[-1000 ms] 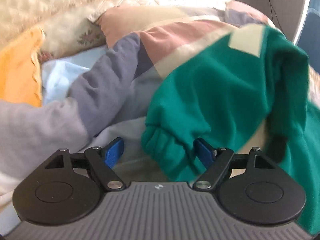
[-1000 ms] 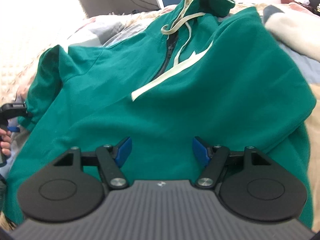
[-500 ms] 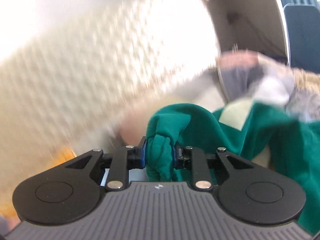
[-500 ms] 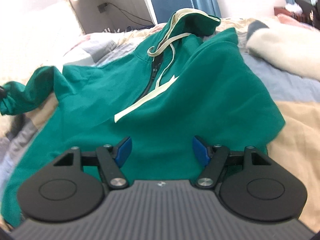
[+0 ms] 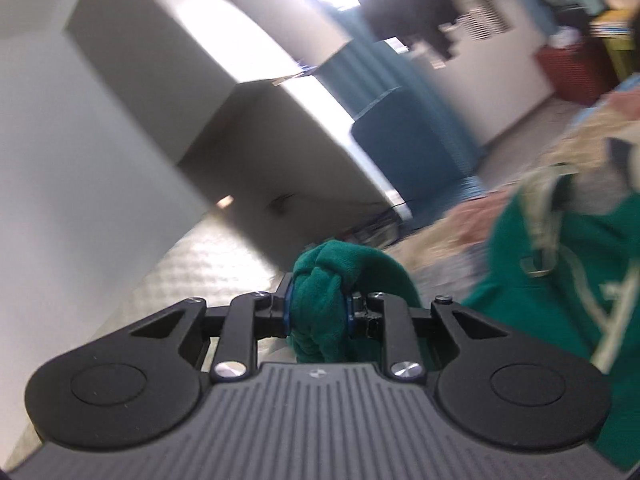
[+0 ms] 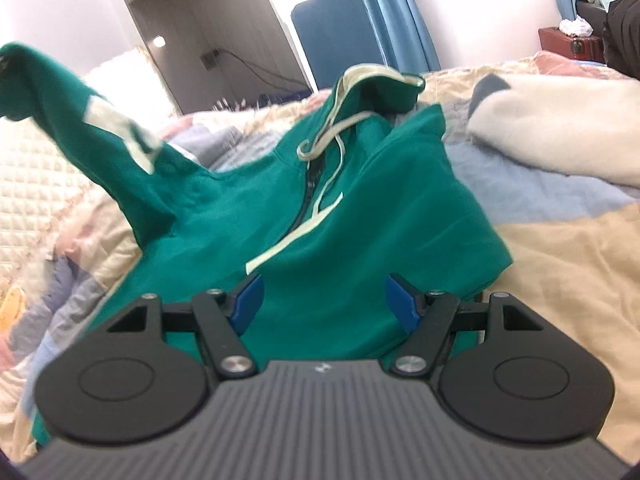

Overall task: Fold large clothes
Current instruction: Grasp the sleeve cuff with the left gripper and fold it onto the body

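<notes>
The left gripper (image 5: 317, 312) clamps the sleeve cuff (image 5: 320, 280) to fold it over the green hoodie (image 6: 320, 208); the right gripper (image 6: 325, 300) waits open above it.

Hoodie (image 6: 360, 216) green with cream trim and drawstring (image 6: 324, 140); quilt (image 6: 560, 248) patchwork beige, blue, pink; curtain (image 6: 396, 12) blue; gripper pads blue.

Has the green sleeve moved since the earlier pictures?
Yes. The sleeve, clamped in the left gripper, now rises clear above the quilted bedspread it lay on.
</notes>
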`<state>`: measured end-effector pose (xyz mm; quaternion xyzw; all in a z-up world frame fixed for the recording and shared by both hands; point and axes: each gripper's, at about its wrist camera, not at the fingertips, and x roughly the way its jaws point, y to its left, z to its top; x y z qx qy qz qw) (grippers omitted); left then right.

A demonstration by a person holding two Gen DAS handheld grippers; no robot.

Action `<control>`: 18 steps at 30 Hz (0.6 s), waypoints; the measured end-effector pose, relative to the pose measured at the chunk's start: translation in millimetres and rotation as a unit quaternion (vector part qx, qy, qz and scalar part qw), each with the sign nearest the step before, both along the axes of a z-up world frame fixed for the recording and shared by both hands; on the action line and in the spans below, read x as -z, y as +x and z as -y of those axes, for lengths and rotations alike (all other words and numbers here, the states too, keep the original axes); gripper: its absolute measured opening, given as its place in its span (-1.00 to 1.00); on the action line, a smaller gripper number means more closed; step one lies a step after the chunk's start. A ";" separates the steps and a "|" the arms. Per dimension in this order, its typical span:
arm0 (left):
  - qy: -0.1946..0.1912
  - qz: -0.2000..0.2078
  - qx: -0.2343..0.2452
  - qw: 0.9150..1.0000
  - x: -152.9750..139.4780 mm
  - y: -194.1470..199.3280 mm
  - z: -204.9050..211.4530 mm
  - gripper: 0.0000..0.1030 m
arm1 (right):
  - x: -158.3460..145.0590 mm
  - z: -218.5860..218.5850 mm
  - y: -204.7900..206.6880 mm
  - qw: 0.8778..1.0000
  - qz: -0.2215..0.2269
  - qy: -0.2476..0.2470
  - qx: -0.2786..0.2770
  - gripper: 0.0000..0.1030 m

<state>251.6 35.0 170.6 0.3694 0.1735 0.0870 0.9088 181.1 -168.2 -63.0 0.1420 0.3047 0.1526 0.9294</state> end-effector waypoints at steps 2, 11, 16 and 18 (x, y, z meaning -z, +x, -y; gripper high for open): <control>0.003 -0.026 0.041 0.999 14.4 -16.8 45.5 -0.48 | -1.9 8.8 -5.2 1.000 0.004 0.009 0.002 0.35; -0.104 -0.144 0.092 0.980 141.8 -69.9 164.8 -0.47 | -3.1 47.0 -25.9 0.998 0.010 0.056 0.017 0.37; -0.194 -0.180 0.069 0.962 200.4 -63.8 161.5 -0.41 | -1.2 61.6 -29.7 0.997 0.008 0.079 0.025 0.39; -0.222 -0.184 0.064 0.955 212.5 -51.0 151.1 -0.29 | -0.7 65.1 -30.1 0.996 0.007 0.084 0.031 0.39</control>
